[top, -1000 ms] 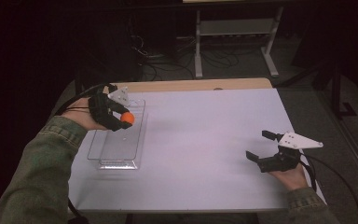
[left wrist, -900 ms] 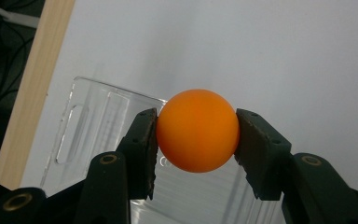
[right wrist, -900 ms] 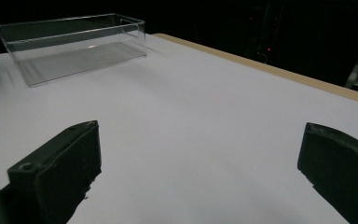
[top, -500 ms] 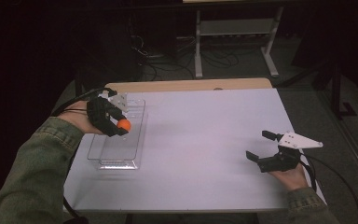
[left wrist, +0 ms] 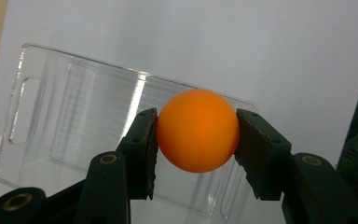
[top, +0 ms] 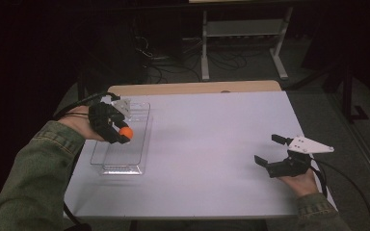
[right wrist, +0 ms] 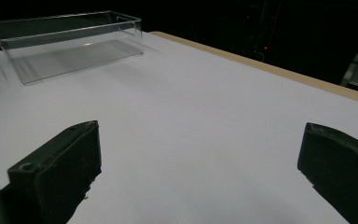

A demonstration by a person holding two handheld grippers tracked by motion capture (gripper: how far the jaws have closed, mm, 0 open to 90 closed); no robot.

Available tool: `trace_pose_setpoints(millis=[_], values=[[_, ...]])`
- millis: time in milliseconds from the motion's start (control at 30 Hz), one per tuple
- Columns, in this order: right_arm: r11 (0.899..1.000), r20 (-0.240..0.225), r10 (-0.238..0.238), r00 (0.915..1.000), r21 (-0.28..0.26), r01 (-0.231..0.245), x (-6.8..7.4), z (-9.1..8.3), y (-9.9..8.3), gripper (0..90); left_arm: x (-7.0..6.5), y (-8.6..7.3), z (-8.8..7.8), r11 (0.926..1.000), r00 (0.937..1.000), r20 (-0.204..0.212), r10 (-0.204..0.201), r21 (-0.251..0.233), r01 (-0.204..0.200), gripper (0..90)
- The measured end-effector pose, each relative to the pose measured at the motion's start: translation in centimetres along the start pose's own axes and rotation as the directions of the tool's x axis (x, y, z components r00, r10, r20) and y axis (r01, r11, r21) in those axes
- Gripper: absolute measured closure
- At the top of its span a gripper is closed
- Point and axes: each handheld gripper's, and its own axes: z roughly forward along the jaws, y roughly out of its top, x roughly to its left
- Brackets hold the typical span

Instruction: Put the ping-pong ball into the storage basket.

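Orange ball [left wrist: 198,130] between left tool [left wrist: 196,140] jaws

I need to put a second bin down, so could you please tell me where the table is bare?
The table is bare between the clear bin and the right claw. It is crowded only at the bin, where the left claw holds an orange ball above it.

Table [top: 212,144]: you work at a white top with a wooden strip along its far edge.
Stand [top: 243,29]: a pale metal frame, behind the table.
Cables [top: 166,65]: tangled on the floor, beyond the table.
Light: your room is dark around the table.
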Motion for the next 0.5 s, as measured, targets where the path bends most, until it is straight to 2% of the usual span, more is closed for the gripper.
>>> trace_pose_setpoints(millis=[300, 500], values=[[1.000, -0.001, 0.002, 1.0000, 0.002, -0.002, 0.0, 0.0, 0.0, 0.0, 0.1, -0.3, 0.8, 0.9999, 0.9999, 0.013, -0.010, 0.003, 0.010, 50.3], [1.000, 0.001, 0.002, 1.0000, 0.000, -0.002, 0.0, -0.1, 0.0, 0.0, 0.1, -0.2, 1.2, 1.0000, 0.9998, 0.020, -0.002, 0.008, 0.001, 50.4]])
